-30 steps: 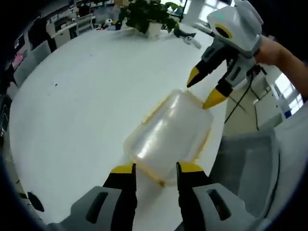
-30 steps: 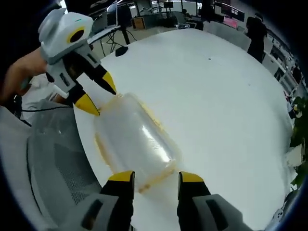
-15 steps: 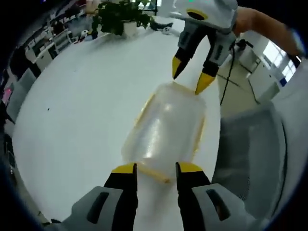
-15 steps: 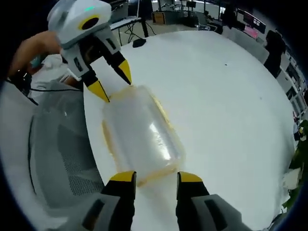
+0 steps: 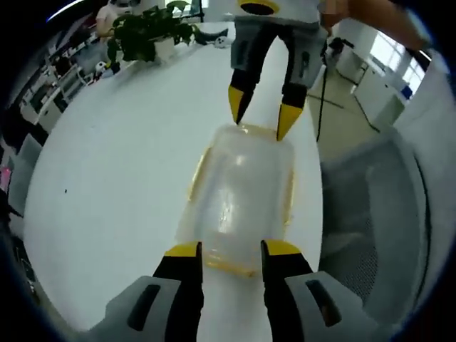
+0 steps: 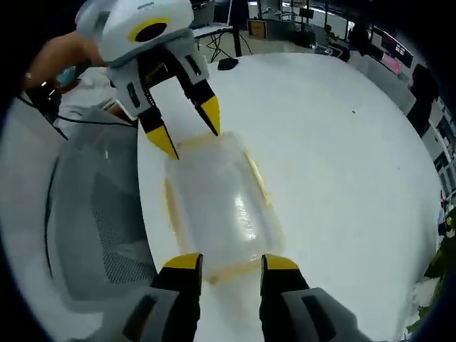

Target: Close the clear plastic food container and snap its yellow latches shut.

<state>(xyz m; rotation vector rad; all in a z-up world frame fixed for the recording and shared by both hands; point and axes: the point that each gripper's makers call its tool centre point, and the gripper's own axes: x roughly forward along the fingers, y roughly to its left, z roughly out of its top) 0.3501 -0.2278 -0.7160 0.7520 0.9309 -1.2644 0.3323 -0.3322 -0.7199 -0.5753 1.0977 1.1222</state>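
A clear plastic food container (image 5: 239,199) with its lid on lies near the edge of the white table (image 5: 107,178). Yellow latches run along its long sides (image 5: 198,167) and at its near end (image 5: 228,265). My left gripper (image 5: 232,251) is open, with its jaws astride one short end of the container. My right gripper (image 5: 262,117) stands open over the far short end, its yellow tips just above the rim. From the right gripper view the same container (image 6: 221,206) lies between my right gripper (image 6: 231,262) and my left gripper (image 6: 189,132), both open.
A grey mesh chair (image 5: 370,214) (image 6: 92,214) stands close beside the table edge by the container. A potted plant (image 5: 146,32) sits at the far side of the table. A person's hand (image 6: 50,60) holds the left gripper. Desks and monitors fill the background.
Both grippers have swung round to face each other straight along the container, each nearer its short end. Jaws stay open. The container itself looks unmoved.
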